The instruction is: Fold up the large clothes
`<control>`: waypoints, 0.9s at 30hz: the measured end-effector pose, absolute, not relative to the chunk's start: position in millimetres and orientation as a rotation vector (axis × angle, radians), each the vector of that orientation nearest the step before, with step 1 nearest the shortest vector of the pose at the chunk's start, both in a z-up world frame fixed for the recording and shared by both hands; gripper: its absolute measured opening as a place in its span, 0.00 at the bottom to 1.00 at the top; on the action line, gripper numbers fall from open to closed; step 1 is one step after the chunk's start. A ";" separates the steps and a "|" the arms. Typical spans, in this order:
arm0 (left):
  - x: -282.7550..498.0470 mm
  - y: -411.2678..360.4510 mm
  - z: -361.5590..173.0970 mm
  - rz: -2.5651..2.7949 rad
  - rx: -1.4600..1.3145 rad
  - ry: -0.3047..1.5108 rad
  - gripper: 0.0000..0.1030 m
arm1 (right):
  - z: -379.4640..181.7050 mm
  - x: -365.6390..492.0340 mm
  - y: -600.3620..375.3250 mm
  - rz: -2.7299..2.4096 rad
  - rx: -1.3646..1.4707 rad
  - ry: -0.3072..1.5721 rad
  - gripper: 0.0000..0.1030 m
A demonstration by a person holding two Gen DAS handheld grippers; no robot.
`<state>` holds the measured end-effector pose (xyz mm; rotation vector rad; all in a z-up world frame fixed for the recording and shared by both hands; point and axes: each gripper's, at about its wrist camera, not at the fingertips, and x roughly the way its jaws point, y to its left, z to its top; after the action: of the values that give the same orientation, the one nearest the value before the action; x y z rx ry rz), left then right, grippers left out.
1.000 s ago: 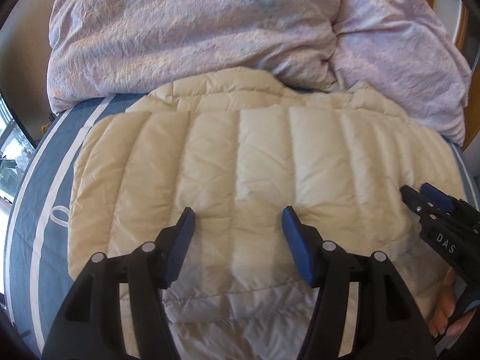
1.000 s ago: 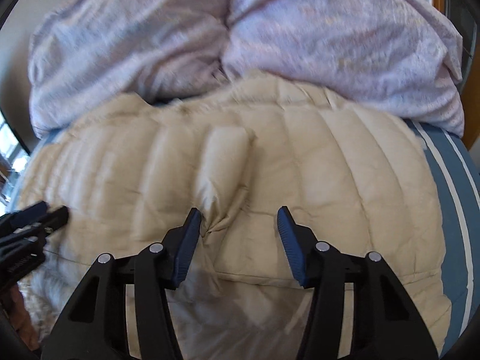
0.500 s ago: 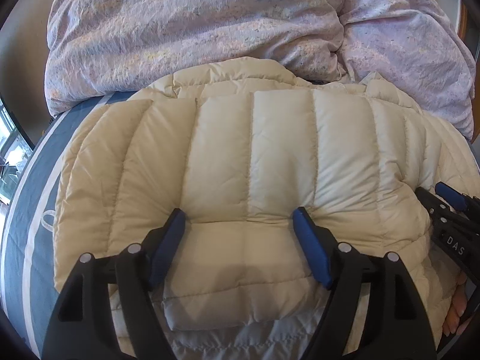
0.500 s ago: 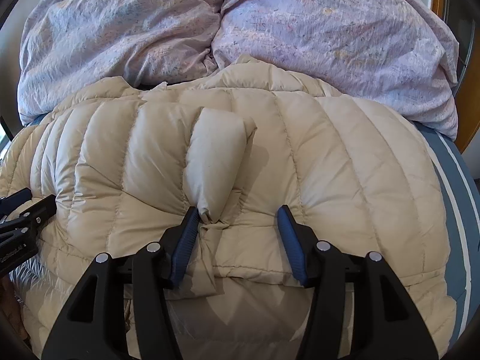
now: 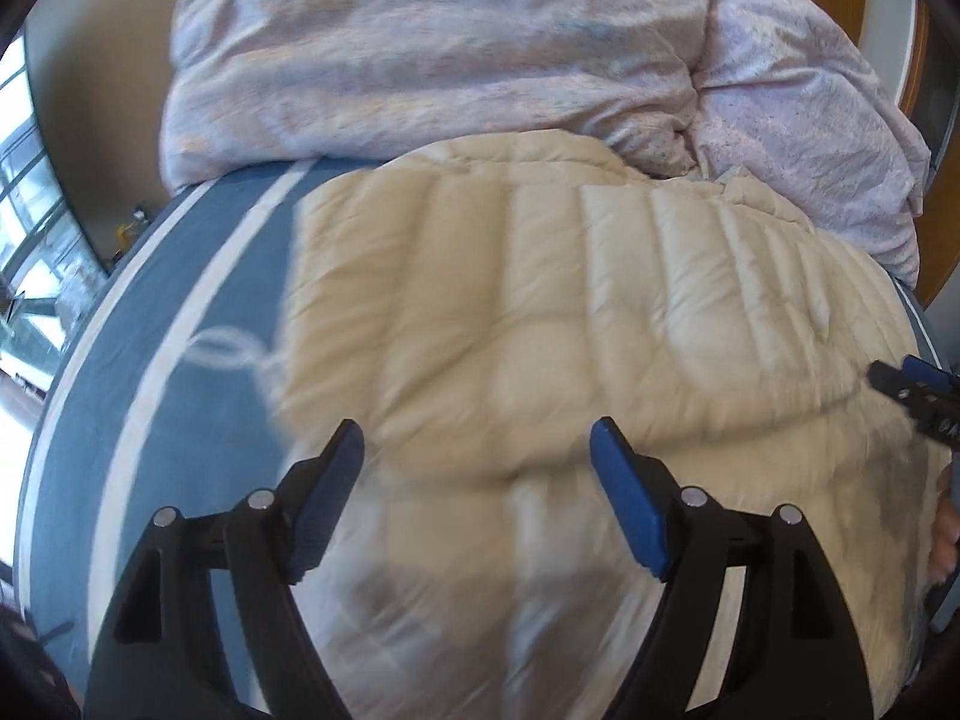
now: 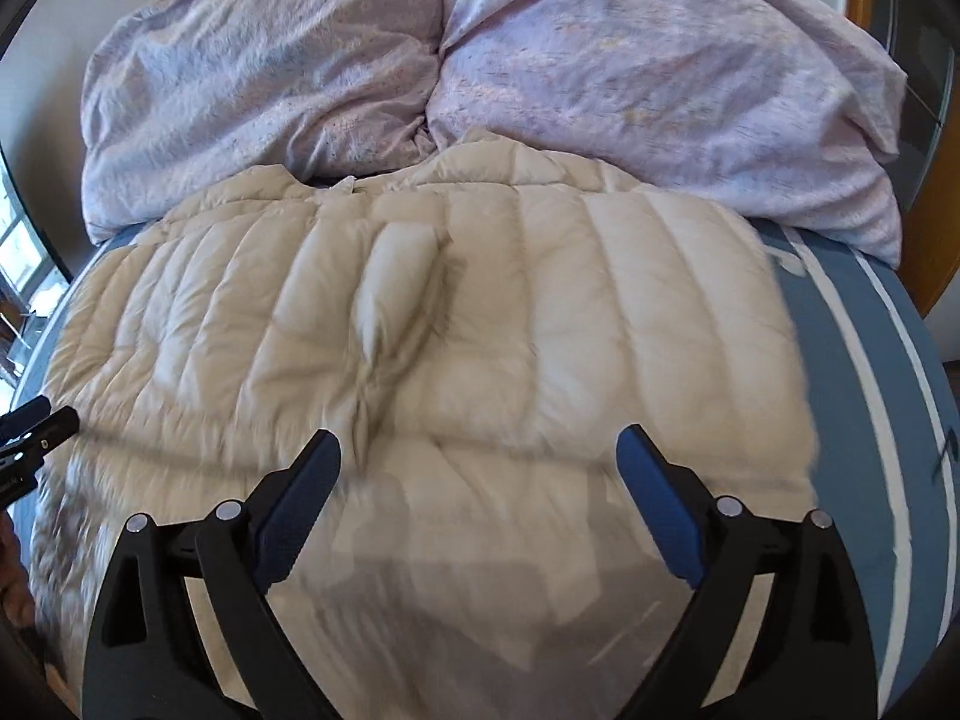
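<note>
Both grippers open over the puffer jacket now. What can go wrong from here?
1. The puffer jacket is springy; with the right gripper and left gripper both just opened and nothing between the jaws, the fold may puff back open.
2. A pinched ridge stands up on top and may leave the next fold lumpy.
3. The far edge sits against the duvet, which a regrasp might snag.

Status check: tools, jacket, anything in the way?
Left tool open, right tool just opened, both hold nothing. Cream jacket lies folded on the bed. Lilac duvet crowds its far edge.
</note>
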<state>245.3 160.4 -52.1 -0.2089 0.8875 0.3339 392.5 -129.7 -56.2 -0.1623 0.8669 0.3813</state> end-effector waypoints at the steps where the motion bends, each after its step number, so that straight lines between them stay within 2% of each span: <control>1: 230.5 165.6 -52.8 0.339 -0.222 0.890 0.76 | -54.4 386.0 -137.5 0.375 -0.161 0.866 0.92; 9: 133.9 197.6 -62.8 0.364 -0.333 0.902 0.76 | -52.6 331.3 -236.0 0.327 -0.102 0.924 0.92; 21: 72.0 168.5 -79.6 0.291 -0.383 0.910 0.75 | -73.9 271.3 -338.3 0.284 -0.013 1.001 0.92; 27: 55.0 151.9 -87.6 0.277 -0.374 0.905 0.68 | -84.6 254.9 -354.1 0.329 0.032 1.028 0.82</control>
<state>55.0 151.9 -87.6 -0.3737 0.9046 0.2766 254.9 -354.1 -84.6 0.0324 1.0281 0.3288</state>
